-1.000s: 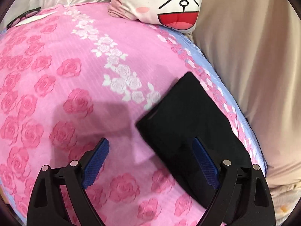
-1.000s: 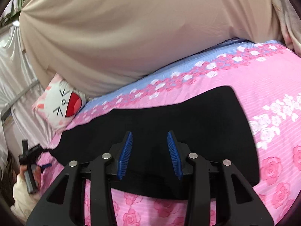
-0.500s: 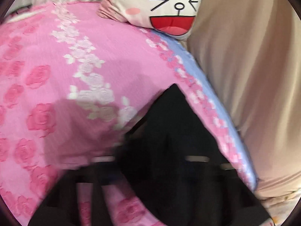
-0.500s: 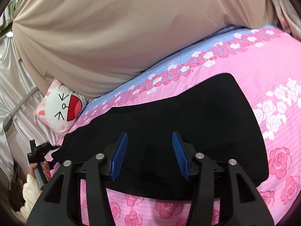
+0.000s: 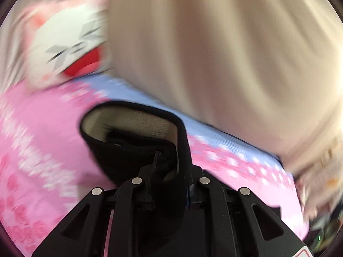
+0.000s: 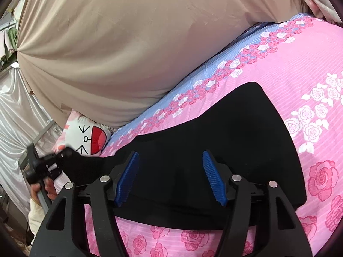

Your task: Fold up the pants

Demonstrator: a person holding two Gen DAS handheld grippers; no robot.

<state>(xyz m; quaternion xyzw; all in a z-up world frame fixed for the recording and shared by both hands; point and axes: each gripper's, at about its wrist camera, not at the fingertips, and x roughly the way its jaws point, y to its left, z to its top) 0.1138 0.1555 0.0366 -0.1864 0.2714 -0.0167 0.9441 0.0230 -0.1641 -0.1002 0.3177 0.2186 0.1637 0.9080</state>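
Nearest in the left wrist view, the left gripper point(image 5: 169, 171) is clamped on one end of the black pants point(image 5: 137, 150), its jaws drawn tight with the cloth bunched between them. The pinched end is lifted off the pink rose-print bedsheet point(image 5: 42, 139), and its opening gapes so that the pale fleecy lining point(image 5: 133, 122) shows. Everything past it in this view is smeared by motion blur.

In the right wrist view, the right gripper point(image 6: 170, 177) hovers over the near part of the pants point(image 6: 225, 132) with its blue pads point(image 6: 214, 182) spread apart and nothing pinched between them; its jaws have just been opening wider. The pants lie flat across the bedsheet point(image 6: 310, 64), reaching to the left, where the left gripper point(image 6: 54, 160), held in the person's hand point(image 6: 46, 189), raises the far end.

Beyond that end a cartoon-face cushion point(image 6: 88, 137) rests at the bed's blue border point(image 6: 193, 77). A large beige cover point(image 6: 128, 42) bulges behind it.
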